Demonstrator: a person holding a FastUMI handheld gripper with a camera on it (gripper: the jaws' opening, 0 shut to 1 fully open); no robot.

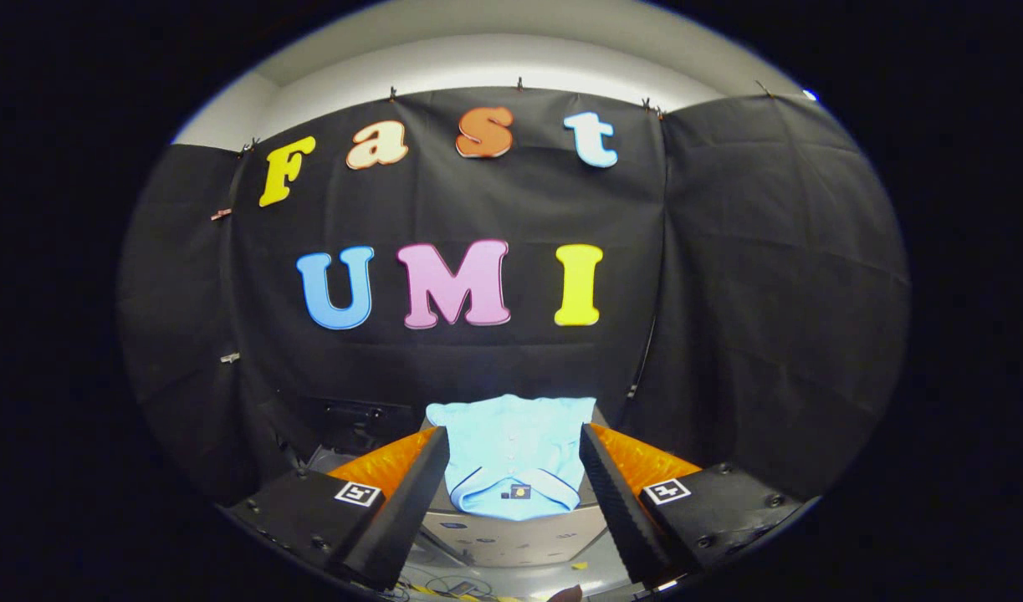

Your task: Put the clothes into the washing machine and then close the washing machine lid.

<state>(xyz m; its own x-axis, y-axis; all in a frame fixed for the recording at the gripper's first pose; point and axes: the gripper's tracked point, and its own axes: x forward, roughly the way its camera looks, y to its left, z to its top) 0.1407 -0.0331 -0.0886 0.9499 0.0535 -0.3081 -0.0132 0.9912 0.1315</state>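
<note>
A black cloth wall closes the booth at twelve o'clock, and below it stands the washing machine (511,535), its pale front panel showing just ahead of the gripper (511,481). On top of the machine, seen in the gap between the fingers and reaching a little beyond their tips, lies a light blue shirt (511,451), spread flat with a small badge near its lower hem. Whether the lid under it is up or down cannot be told from here.

The gripper, carried by a person, faces the shirt head-on. Its fingers (411,493) stand wide apart, one at eight o'clock and one at four o'clock of the shirt, released and grasping nothing; neither appears to touch the cloth, though the shirt's edges come close to both inner faces.

By the look of it, the work is at its first step: the approach to the clothes, with nothing yet picked up and nothing yet inside the drum. The next move likely calls for lowering the fingers onto the fabric, pinching a fold firmly enough to lift the whole shirt, then carrying it to the opening before the lid is dealt with. A shallow pinch could let the thin cloth slip free.
</note>
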